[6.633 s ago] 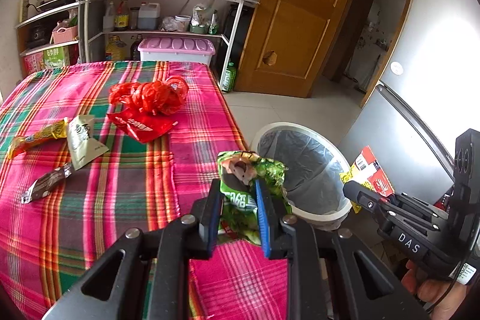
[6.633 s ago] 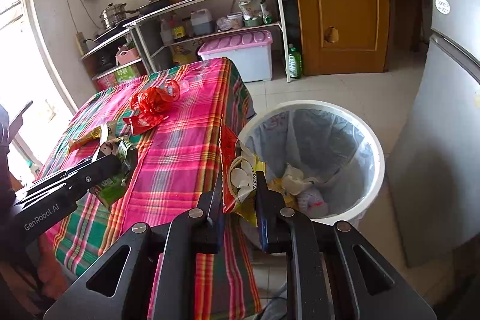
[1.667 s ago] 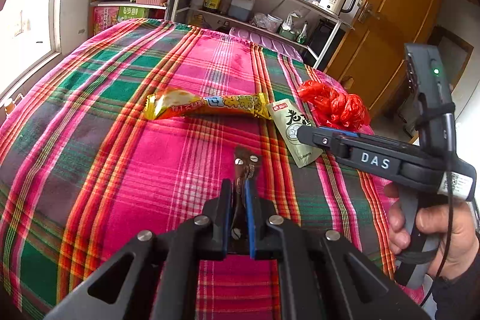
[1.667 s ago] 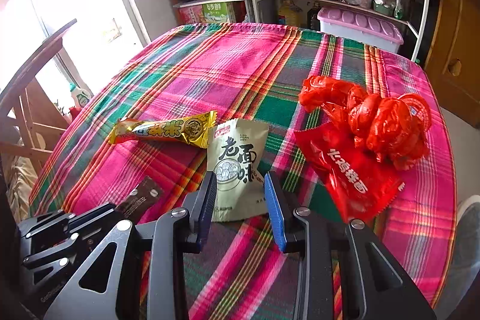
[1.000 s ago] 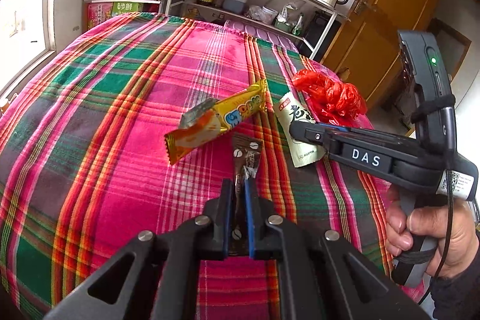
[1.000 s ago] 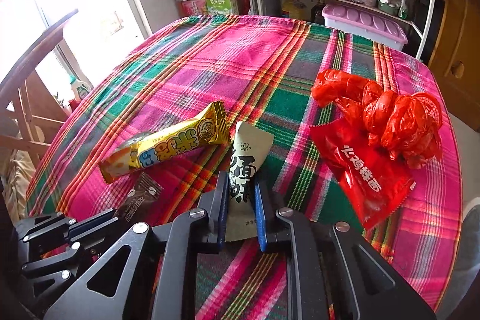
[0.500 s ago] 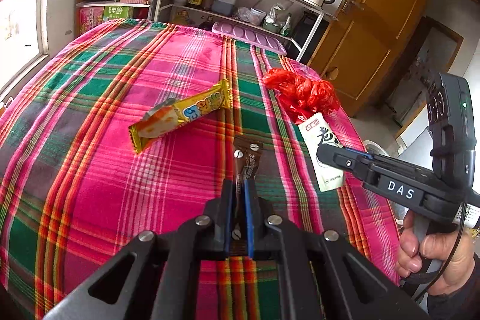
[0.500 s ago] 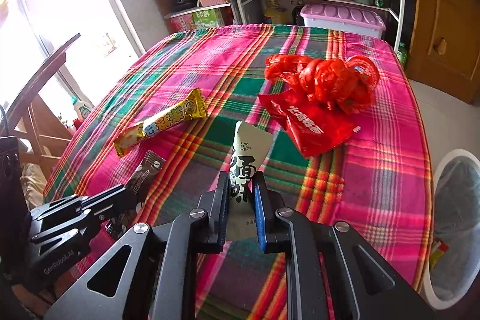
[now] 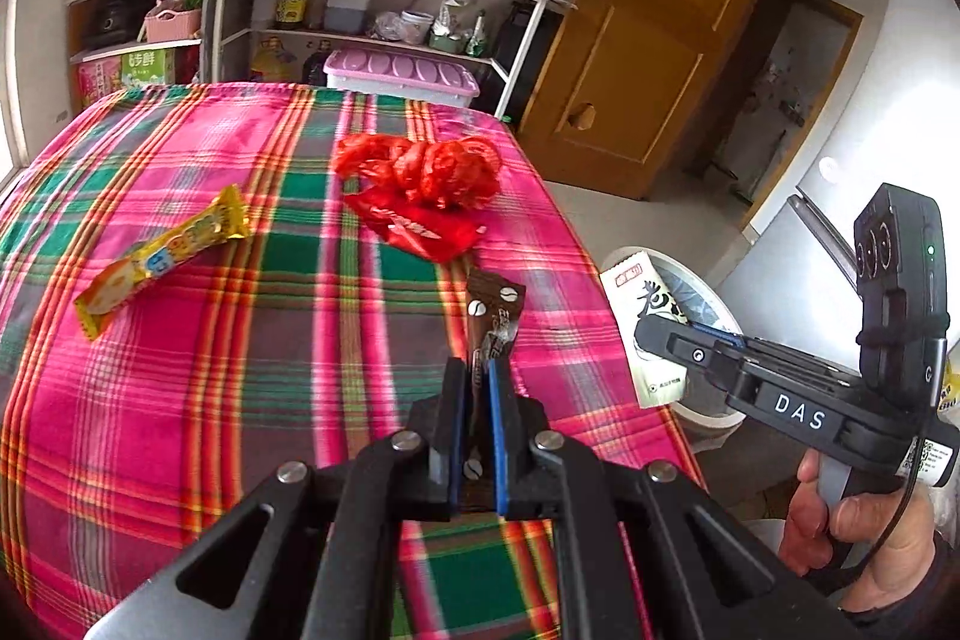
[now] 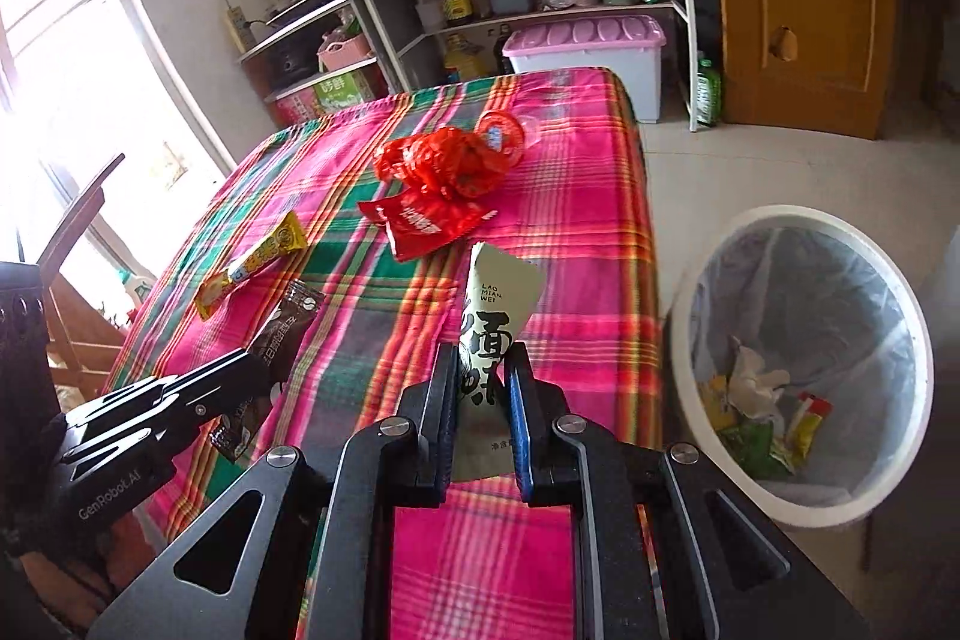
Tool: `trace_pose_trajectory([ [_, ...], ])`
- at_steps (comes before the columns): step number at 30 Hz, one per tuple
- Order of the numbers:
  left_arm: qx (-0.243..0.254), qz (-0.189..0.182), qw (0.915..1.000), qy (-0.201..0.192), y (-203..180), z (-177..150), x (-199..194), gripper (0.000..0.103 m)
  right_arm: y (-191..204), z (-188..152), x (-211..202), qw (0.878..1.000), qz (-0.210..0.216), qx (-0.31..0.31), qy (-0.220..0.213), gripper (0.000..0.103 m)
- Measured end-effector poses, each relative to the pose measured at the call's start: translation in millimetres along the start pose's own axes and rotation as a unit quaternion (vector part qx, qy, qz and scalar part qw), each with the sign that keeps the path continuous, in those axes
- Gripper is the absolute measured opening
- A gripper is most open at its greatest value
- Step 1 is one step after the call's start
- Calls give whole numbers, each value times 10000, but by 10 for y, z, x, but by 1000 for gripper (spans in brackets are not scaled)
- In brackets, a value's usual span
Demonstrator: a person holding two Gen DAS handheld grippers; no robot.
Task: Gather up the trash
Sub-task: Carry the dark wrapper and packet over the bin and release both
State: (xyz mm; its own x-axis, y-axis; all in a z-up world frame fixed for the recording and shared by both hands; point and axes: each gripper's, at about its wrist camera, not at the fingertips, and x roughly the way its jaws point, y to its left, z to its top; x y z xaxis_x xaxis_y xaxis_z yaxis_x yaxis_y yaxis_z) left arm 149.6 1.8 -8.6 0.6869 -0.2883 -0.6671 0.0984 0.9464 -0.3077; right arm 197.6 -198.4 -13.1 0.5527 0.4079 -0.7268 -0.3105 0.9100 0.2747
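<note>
While the left gripper point(image 9: 474, 388) clamps a brown wrapper point(image 9: 493, 313) whose print is blurred, the right gripper point(image 10: 483, 385) pinches a half-hidden pale packet point(image 10: 495, 316).

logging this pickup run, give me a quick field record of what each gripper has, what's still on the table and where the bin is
left gripper: shut on brown wrapper
right gripper: shut on pale green packet
still on table: yellow snack bar wrapper; red packet; crumpled red plastic bag
table cover: plaid tablecloth
trash bin: white, lined, on the floor beside the table edge, wrappers and tissue inside
</note>
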Motion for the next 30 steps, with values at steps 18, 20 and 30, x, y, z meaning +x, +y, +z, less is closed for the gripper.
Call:
trace_pose_trajectory([
  [18, 727, -695, 9942, 376, -1206, 270, 849, 8, -1324, -132, -425, 9914, -683, 1075, -312, 16],
  [20, 744, -751, 9933, 465, -1291, 284, 983, 8, -1443, -138, -416, 9898, -755, 1172, -306, 16],
  [30, 782, -858, 9894, 877, -1610, 306, 1566, 8, -1860, -166, -257, 9851, -910, 1451, -138, 27],
])
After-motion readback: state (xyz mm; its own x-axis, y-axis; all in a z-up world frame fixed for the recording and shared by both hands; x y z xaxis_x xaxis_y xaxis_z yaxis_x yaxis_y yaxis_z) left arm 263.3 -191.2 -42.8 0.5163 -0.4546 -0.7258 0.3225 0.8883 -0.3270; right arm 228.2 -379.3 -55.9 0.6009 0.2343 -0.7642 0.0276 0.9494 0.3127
